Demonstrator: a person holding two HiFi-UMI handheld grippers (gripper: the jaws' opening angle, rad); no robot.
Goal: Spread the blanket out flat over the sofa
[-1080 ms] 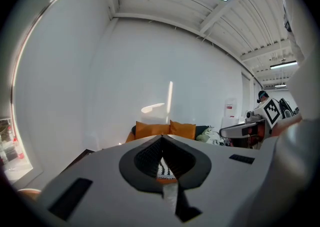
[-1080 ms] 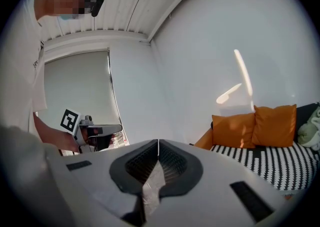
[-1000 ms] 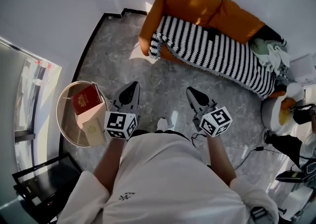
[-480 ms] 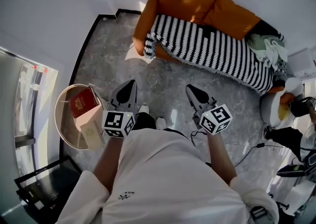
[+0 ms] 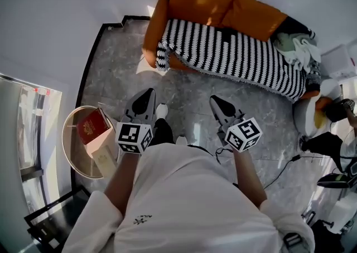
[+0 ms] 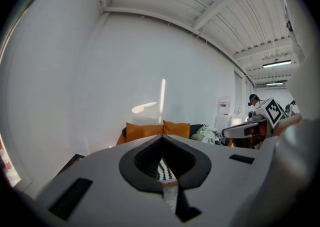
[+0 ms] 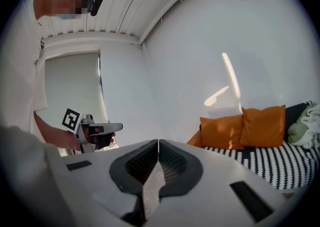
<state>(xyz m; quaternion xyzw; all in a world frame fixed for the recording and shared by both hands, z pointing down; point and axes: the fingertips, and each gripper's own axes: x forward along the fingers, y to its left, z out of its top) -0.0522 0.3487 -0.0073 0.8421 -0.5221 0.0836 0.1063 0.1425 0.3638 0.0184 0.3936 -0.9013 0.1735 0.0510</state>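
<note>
A black-and-white striped blanket lies spread along the seat of the orange sofa, its left end hanging over the front by the armrest. The sofa stands across the marble floor, well ahead of both grippers. My left gripper is shut and holds nothing, pointing toward the sofa. My right gripper is shut and empty too, level with the left. In the left gripper view the blanket shows past the closed tips. The right gripper view has the blanket at the right and shut tips.
A round side table with a red book stands at the left. A dark shelf sits near the bottom left. Pale green cloth is heaped on the sofa's right end. Cables and gear crowd the right side.
The sofa and side table have shifted left and down in the head view as the view turned. A foot has come forward between the grippers. Both grippers stay shut.
</note>
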